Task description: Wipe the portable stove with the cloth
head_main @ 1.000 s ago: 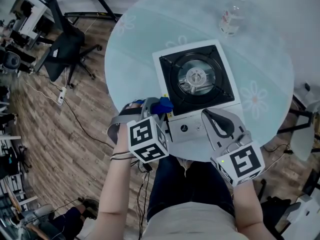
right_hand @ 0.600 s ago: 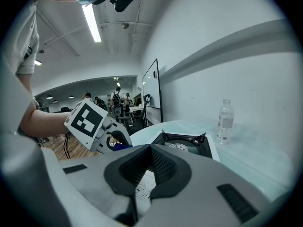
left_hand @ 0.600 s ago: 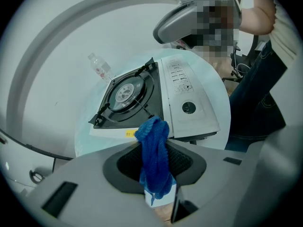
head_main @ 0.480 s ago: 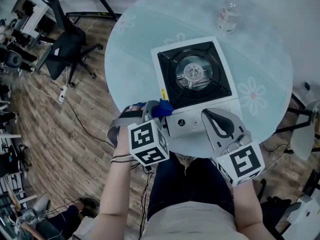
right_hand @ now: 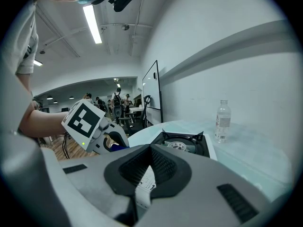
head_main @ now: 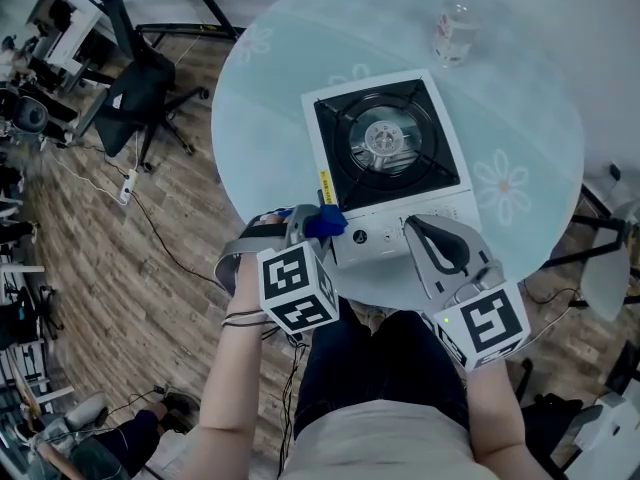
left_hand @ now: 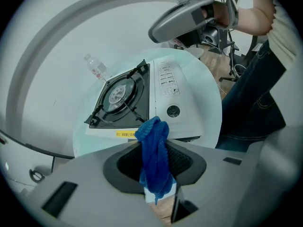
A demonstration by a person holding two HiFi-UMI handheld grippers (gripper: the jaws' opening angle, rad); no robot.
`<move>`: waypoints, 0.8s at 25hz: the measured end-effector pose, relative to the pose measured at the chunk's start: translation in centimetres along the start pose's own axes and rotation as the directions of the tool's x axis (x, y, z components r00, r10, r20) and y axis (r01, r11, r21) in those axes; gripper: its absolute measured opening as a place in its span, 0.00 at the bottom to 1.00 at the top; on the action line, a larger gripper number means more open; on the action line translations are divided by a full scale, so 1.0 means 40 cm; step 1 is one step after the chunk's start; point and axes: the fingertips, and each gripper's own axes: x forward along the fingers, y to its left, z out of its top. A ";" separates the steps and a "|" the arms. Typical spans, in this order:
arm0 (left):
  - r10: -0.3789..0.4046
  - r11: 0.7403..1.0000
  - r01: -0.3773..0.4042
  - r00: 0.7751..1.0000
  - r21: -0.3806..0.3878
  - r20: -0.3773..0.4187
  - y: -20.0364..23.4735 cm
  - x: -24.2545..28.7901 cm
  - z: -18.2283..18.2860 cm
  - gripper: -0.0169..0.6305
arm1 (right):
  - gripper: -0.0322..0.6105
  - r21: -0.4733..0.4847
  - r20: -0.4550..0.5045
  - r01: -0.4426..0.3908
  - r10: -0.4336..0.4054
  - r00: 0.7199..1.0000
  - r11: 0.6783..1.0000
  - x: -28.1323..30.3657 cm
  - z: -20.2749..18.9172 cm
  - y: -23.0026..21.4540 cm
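Note:
The portable stove (head_main: pixel 385 163), white with a black burner top, sits mid-table. My left gripper (head_main: pixel 303 226) is shut on a blue cloth (head_main: pixel 326 221) at the stove's front left corner. In the left gripper view the cloth (left_hand: pixel 154 157) hangs bunched between the jaws of the left gripper (left_hand: pixel 154 143), with the stove (left_hand: pixel 163 86) just beyond. My right gripper (head_main: pixel 437 245) is shut and holds nothing, over the stove's front right corner. The right gripper view shows the right gripper (right_hand: pixel 150 150), the stove (right_hand: pixel 182 143) ahead and the left gripper (right_hand: pixel 102 126) to the left.
A round glass table (head_main: pixel 520 118) with flower prints carries the stove. A clear water bottle (head_main: pixel 452 30) stands at its far side. An office chair (head_main: pixel 135 88) and cables are on the wooden floor at the left. The person's legs are against the table's near edge.
The stove sits slightly higher in the head view, so both grippers lie a little closer to its front edge. The cloth stays gripped; the right gripper stays shut.

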 end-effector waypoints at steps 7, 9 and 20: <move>0.014 0.999 -0.014 1.000 -0.053 -0.010 -0.013 -0.012 0.013 0.23 | 0.08 0.003 0.002 0.002 -0.002 1.000 1.000 -0.025 -0.011 -0.004; 0.012 0.997 -0.012 1.000 -0.082 -0.003 -0.017 -0.016 0.018 0.23 | 0.08 0.006 0.004 0.005 -0.006 1.000 1.000 -0.031 -0.014 -0.010; -0.044 0.983 0.051 0.998 -0.175 0.044 -0.056 -0.033 0.044 0.23 | 0.08 0.019 0.006 0.022 -0.022 1.000 1.000 -0.051 -0.022 -0.032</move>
